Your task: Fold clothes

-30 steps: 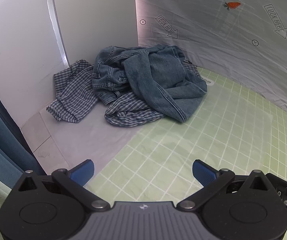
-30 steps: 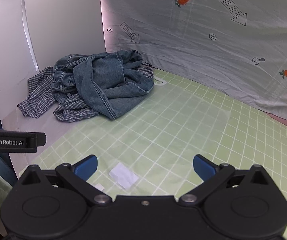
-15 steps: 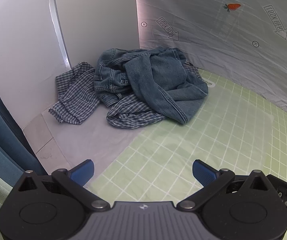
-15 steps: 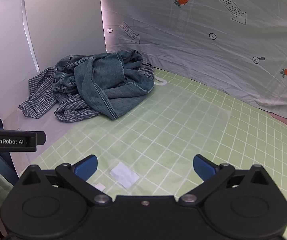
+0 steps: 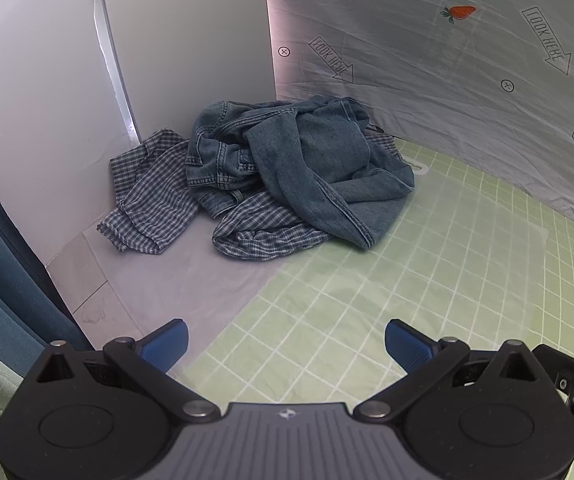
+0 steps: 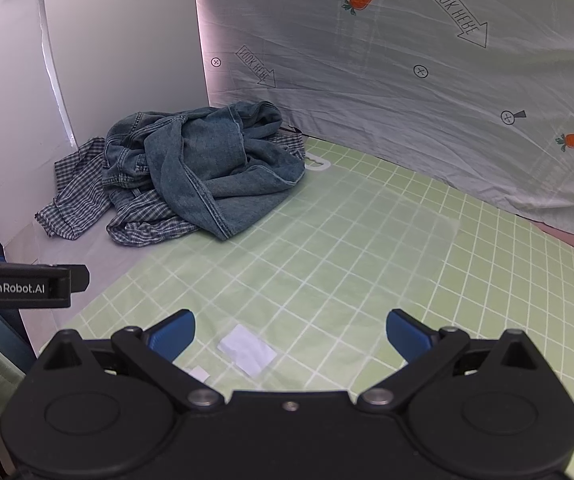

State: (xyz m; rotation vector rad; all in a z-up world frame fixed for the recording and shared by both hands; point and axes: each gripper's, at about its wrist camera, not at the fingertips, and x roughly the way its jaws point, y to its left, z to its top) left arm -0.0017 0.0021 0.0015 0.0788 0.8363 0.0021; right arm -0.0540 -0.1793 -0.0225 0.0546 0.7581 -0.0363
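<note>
left wrist view: left tongs [image 5: 286, 345] spread wide, holding nothing, low over the green grid mat [image 5: 427, 280] on the bench. denim garment [image 5: 307, 168] crumpled atop checked shirt [image 5: 155, 200] in the far corner, well apart; heap too bunched for any clear long axis.

right wrist view: right tongs [image 6: 290, 336] likewise wide and empty, aimed over bare mat, likely kept free for folding.

Each wrist camera sits behind its own tongs, looking forward and slightly down across the green grid mat [image 5: 427, 280] toward the far corner. Both views share the heap of clothes [image 5: 283, 176] [image 6: 203, 172] and the printed sheet [image 6: 407, 80] behind; the left view stands nearer.
</note>
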